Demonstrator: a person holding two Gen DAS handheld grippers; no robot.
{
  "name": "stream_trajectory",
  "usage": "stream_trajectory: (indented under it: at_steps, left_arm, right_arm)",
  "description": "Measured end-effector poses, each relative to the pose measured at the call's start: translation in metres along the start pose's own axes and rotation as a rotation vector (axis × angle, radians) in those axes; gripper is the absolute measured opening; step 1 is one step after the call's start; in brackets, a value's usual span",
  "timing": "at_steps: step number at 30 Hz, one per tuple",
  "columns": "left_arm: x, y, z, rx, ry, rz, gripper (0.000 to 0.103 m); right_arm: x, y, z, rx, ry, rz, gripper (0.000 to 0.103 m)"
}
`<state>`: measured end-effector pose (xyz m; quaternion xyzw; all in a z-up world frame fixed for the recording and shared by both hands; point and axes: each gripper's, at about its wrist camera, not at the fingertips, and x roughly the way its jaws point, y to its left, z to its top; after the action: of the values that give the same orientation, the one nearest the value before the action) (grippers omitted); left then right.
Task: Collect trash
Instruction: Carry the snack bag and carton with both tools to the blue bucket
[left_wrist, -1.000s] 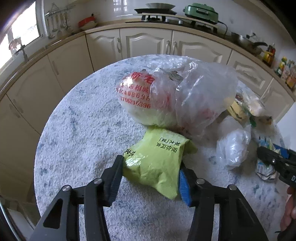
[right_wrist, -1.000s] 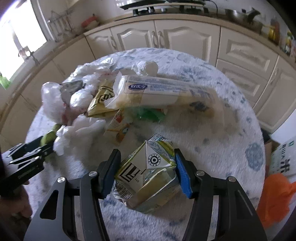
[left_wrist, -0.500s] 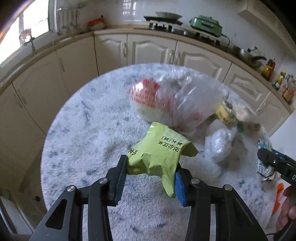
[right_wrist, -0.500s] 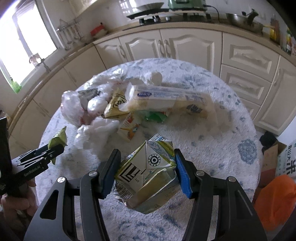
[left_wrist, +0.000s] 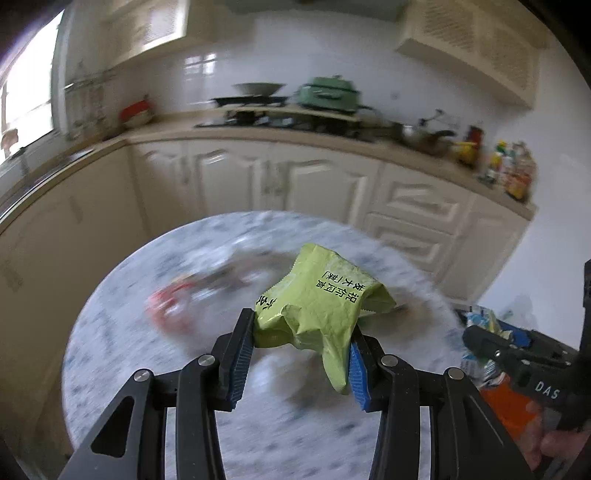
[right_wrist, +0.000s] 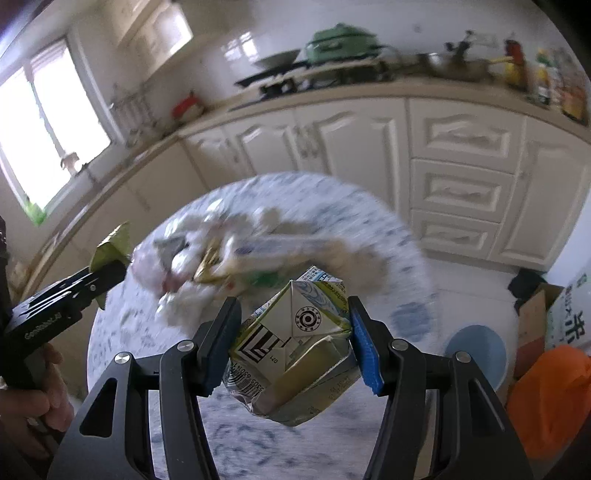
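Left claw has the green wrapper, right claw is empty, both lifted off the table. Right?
Not quite: the right claw is not empty. The right wrist view shows it shut on a crushed carton. The left claw does hold the green wrapper.

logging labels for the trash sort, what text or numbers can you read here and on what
"DAS": black right claw body, rest cut off.
"071": crushed green-and-white drink carton in the right claw.
Chinese print on crumpled lime-green snack wrapper in the left claw: upside down, unsure.
Lettering on left claw body: blurred.
Carton barcode digits: too distorted.
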<state>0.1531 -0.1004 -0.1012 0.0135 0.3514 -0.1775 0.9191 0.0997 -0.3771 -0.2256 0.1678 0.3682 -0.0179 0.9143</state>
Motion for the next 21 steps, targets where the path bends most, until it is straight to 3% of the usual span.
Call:
stream_trajectory:
  at_steps: [7,14,21]
  left_arm:
    - [0.029,-0.092,0.023,0.138,0.017,-0.192,0.041]
    - [0.095,-0.2,0.012,0.28,0.173,-0.354,0.042]
    - [0.183,-0.275,-0.005,0.38,0.363,-0.4,0.042]
  right_arm:
    - [-0.044,-0.094,0.014,0.127,-0.085,-0.17,0.059]
    - [-0.043,-0.199,0.012,0.266,-0.057,-0.298,0.059]
    - [0.005,-0.299,-0.01,0.421,0.049,-0.344,0.059]
